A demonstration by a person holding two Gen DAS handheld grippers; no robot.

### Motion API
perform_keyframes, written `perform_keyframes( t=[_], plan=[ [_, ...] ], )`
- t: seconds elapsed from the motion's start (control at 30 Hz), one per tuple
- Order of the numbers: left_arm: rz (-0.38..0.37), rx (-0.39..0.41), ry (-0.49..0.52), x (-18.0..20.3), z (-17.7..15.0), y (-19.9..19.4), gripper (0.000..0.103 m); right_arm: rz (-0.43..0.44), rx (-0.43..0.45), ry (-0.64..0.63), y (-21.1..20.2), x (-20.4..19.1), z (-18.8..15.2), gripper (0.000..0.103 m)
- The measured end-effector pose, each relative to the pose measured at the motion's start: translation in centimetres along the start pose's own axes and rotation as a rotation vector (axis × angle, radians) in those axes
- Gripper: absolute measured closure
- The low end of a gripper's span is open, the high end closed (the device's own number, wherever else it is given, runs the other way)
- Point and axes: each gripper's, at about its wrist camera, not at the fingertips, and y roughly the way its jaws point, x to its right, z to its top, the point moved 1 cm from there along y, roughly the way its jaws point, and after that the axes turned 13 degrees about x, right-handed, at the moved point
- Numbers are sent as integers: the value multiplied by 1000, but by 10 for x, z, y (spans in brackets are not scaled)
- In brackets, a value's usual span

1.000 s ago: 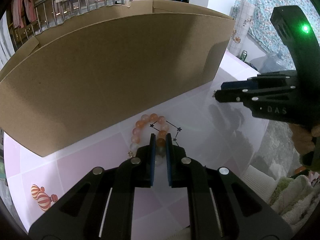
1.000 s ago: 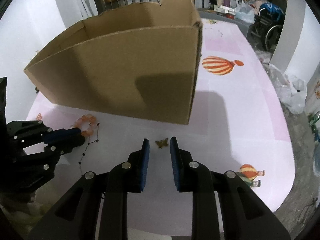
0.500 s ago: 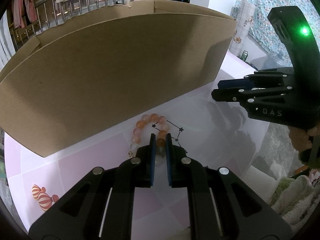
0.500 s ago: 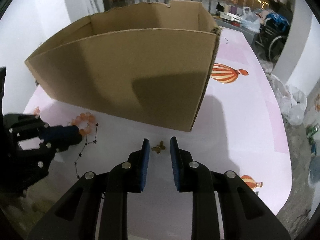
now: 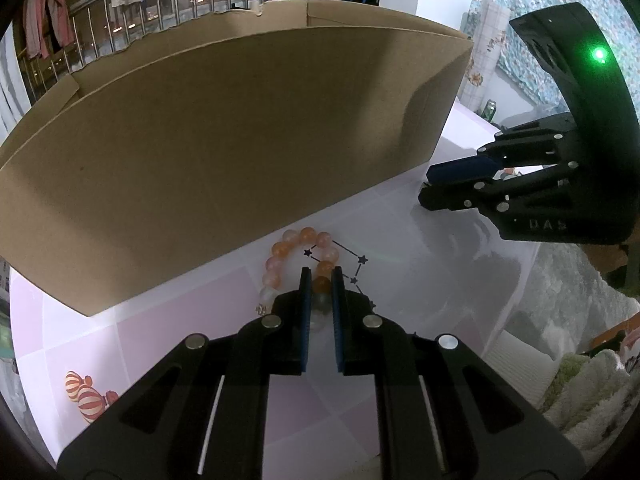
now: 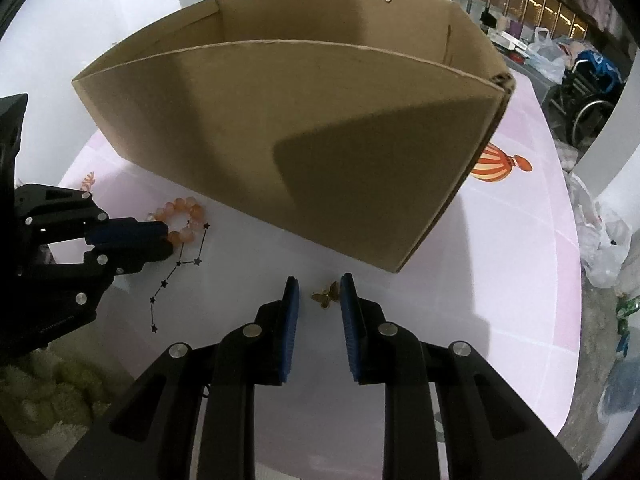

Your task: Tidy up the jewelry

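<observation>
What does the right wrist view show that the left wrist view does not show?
Only the right wrist view: a small butterfly charm on the table between the open right claw's fingers, apart from both pads; also the inside of the box, and a wheelchair.

Only the left wrist view: the left claw seen from behind, shut on the bracelet, and clothes hanging at the railing.

Both: the cardboard box, the orange bead bracelet, the star line printed on the pink and white table, and balloon prints.
</observation>
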Motion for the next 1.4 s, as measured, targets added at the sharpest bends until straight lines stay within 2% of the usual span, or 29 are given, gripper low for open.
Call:
perform_keyframes(
  t=[0.1, 0.17, 0.53, 1.03, 1.4],
  plan=[
    [0, 0, 1, 0, 0, 0, 94, 0, -5, -5, 1, 2, 4, 82],
    [0, 0, 1, 0, 0, 0, 94, 6, -4, -4, 2, 2, 5, 89],
    [1, 1, 3, 0, 0, 0, 94, 2, 4, 4, 4, 6, 8, 90],
    [9, 10, 9, 1, -1, -2, 94, 5, 52, 19, -15, 4, 4, 90],
    [45, 127, -22, -13, 16, -44, 95, 9, 150, 28, -47, 0, 20, 90]
  ],
)
